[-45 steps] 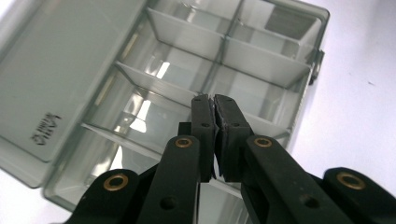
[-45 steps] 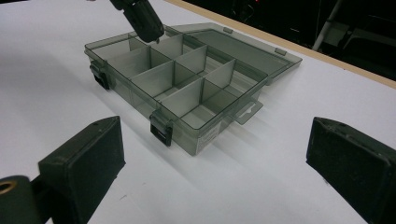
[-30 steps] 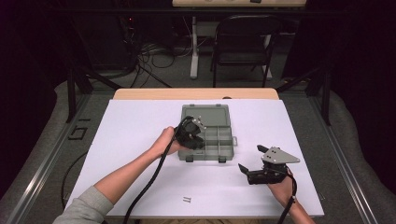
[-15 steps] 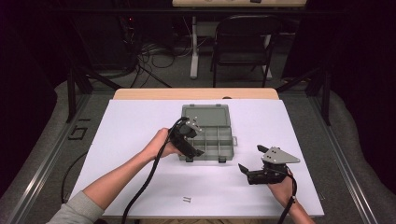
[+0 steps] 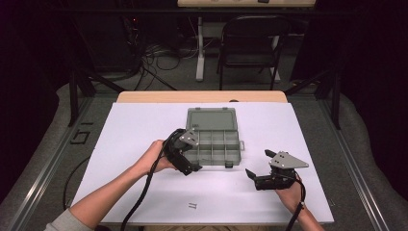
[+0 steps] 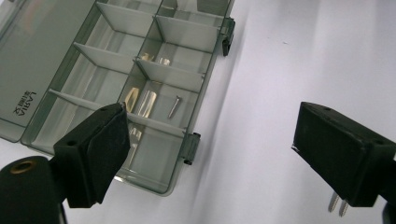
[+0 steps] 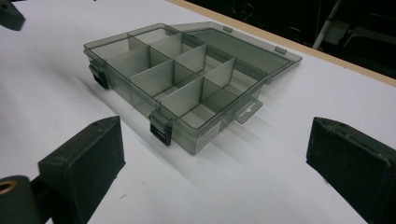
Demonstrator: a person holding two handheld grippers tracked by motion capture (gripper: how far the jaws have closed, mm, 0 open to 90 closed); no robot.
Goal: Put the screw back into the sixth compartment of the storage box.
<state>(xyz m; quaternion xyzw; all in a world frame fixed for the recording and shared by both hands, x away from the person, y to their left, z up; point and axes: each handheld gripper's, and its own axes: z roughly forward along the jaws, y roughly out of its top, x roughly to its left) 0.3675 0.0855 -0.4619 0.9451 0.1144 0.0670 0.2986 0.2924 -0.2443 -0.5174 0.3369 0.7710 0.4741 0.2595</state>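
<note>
1. High view: the compartment box sits around the middle of the white counter, lid flipped open and lying flat on the far side. Its long axis runs side to side, latches facing the person. The left tool is just off the box's near-left corner, jaws apart with nothing between them; they've just been opening. The right tool rests near the front right, well apart from the box, jaws spread wide and pointing left. Two small screws lie side by side near the front edge, long axes pointing roughly away from the person.

2. Left gripper view: the left tool's jaws stand wide over the box's latch side. One screw lies in a compartment next to some shiny metal pieces, lengthwise along that cell. The two loose screws peek out by the right jaw.

3. Right gripper view: the right tool's jaws are wide and empty, and the box sits ahead, one corner toward the camera, latches on the near-left wall.
</note>
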